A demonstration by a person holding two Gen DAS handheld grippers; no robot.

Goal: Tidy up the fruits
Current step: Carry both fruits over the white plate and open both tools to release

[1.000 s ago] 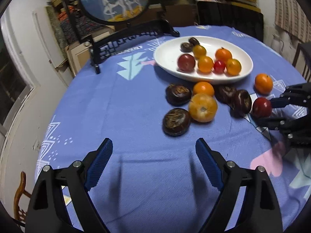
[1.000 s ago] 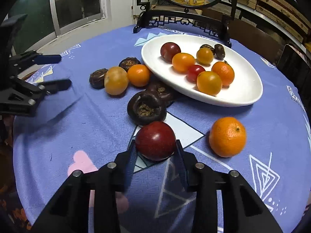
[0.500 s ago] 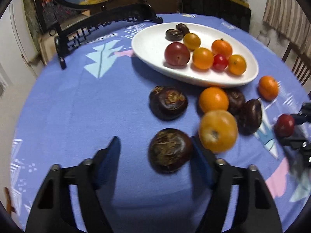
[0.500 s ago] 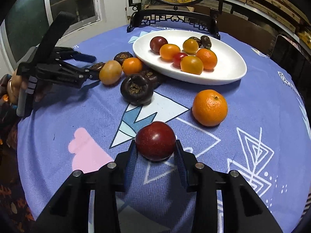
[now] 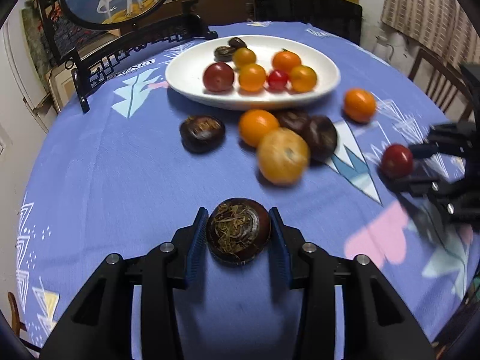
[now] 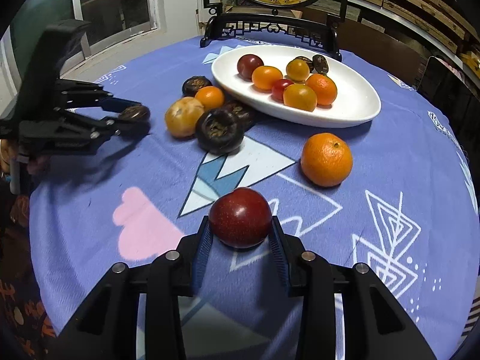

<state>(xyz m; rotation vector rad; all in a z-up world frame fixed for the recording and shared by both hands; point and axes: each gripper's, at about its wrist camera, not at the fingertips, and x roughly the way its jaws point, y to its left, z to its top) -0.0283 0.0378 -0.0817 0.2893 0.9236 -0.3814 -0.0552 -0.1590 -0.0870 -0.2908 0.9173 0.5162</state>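
Midway through sorting: both grippers hold fruit, several pieces loose on the blue patterned tablecloth (image 6: 390,162).
Left gripper (image 5: 239,234), jaws just closed, clamps a dark brown round fruit (image 5: 238,235); right gripper (image 6: 241,234) clamps a dark red plum (image 6: 241,217); the white oval plate (image 6: 354,102) holds eight.

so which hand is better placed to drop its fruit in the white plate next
Probably the right. Its tongs already grip the round dark red plum, with bare cloth ahead to the white oval plate. The left tongs have only just closed on the dark brown water chestnut.
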